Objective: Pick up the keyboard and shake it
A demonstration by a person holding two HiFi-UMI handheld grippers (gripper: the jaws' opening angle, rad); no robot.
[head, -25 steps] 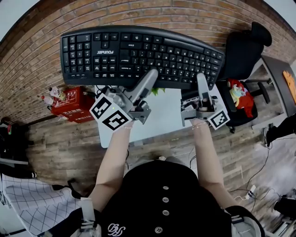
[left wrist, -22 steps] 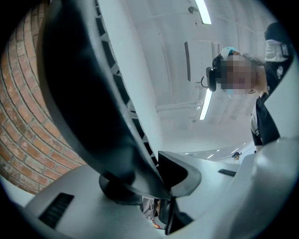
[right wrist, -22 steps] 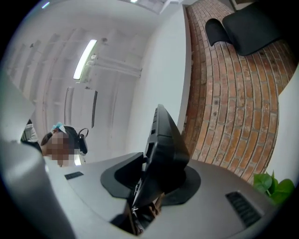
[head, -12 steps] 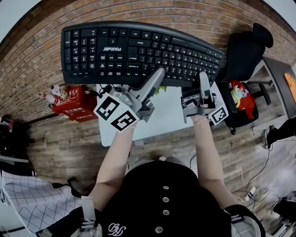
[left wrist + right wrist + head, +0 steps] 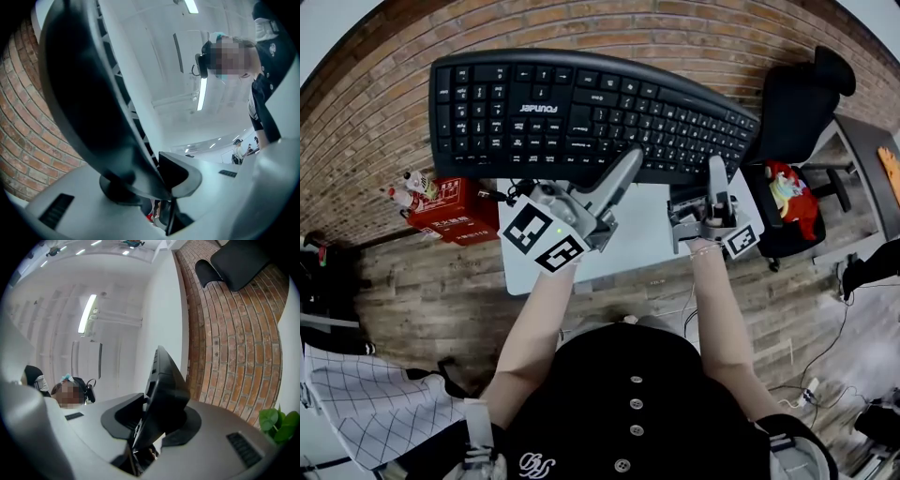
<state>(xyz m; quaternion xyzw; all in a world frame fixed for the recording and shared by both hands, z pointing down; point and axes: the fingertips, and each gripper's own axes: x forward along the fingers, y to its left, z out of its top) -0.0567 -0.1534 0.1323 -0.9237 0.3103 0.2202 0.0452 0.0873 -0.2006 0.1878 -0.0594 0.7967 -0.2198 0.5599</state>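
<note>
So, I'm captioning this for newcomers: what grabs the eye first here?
The big black keyboard, held up above the white table at the head view's top centre, dominates. The left gripper and right gripper each clamp its near edge between their fingers. A red box sits on the wooden floor at left.

Red box (image 5: 450,208) left of white table (image 5: 642,234); black chair (image 5: 792,103) right; brick wall (image 5: 356,122) behind.

An office-like workroom is suggested by a black swivel chair (image 5: 795,94), a white table (image 5: 642,230), a brick wall (image 5: 366,131), cables (image 5: 830,342) trailed across plank flooring (image 5: 431,300) and ceiling strip lights (image 5: 202,93).
</note>
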